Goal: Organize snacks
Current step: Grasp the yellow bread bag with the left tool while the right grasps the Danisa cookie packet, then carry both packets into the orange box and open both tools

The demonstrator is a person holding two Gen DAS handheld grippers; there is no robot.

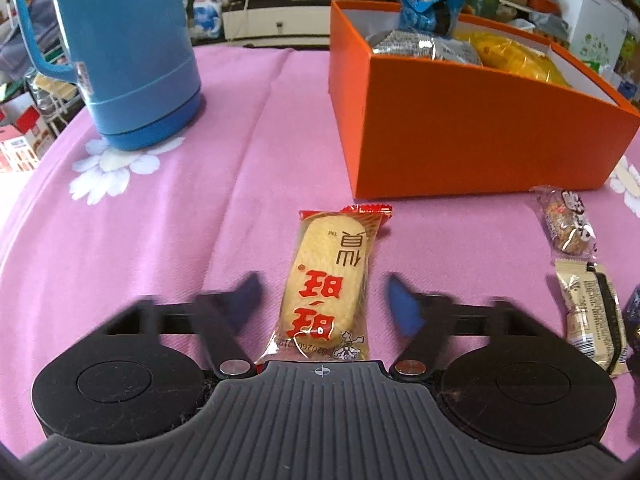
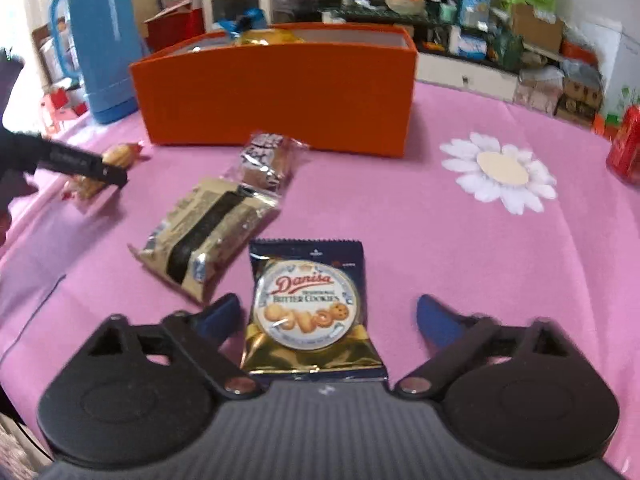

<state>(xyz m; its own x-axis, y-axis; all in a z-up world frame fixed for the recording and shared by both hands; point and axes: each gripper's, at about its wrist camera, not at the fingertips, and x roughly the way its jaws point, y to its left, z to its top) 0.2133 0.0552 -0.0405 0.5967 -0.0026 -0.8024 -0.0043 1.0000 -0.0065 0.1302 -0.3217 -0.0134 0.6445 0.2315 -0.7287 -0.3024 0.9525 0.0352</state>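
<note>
A yellow rice cracker packet (image 1: 328, 286) with red characters lies on the pink cloth between the open fingers of my left gripper (image 1: 322, 300). A dark blue Danisa butter cookies packet (image 2: 312, 308) lies between the open fingers of my right gripper (image 2: 328, 316). The orange box (image 1: 460, 136) stands behind and holds several snack packets; it also shows in the right wrist view (image 2: 280, 88). A beige packet (image 2: 208, 236) and a clear brown packet (image 2: 268, 162) lie left of the Danisa packet. The left gripper (image 2: 80, 164) shows at the far left over the rice cracker packet (image 2: 118, 156).
A blue thermos jug (image 1: 120, 48) stands at the back left of the table. A red can (image 2: 626, 144) stands at the right edge. The beige packet (image 1: 592, 316) and the clear brown packet (image 1: 568, 222) lie right of my left gripper. Cluttered shelves stand behind the table.
</note>
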